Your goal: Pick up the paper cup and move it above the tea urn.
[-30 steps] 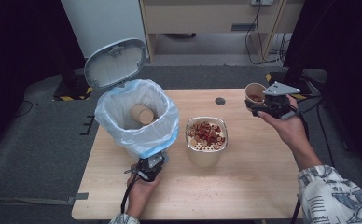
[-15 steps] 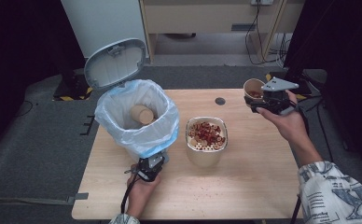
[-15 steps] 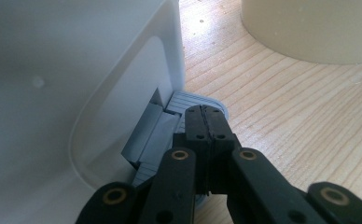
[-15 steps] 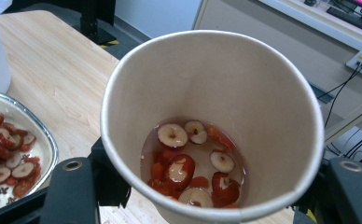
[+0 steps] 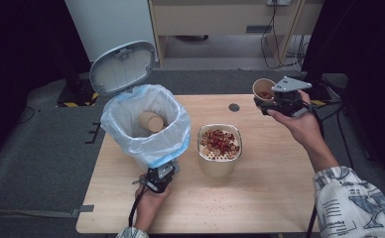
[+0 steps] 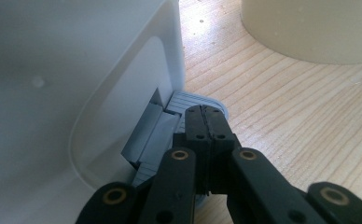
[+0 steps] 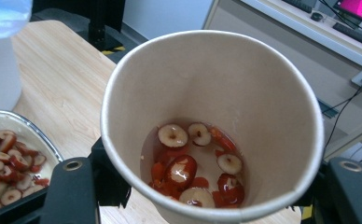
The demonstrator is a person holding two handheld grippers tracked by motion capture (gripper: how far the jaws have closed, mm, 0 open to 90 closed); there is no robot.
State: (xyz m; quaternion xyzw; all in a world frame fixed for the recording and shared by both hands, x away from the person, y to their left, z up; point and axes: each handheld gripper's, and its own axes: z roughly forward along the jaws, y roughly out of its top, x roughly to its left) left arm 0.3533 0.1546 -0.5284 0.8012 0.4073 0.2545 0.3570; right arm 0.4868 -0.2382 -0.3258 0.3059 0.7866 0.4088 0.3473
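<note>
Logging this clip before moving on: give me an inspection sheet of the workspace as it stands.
Surface: wooden table, a dark round spot near its far edge.
Job's things: paper cup holding sliced red dates in liquid; strainer bowl of date slices; pedal bin, lid up, bag-lined, another cup inside.
Clutter: nothing seen.
Grippers: right gripper shut on the paper cup, held above the table's far right corner; left gripper shut, pressing the bin's pedal.
Cables: one trails from each gripper; more on the floor behind.
Surroundings: grey carpet, cabinet, dark curtains.
</note>
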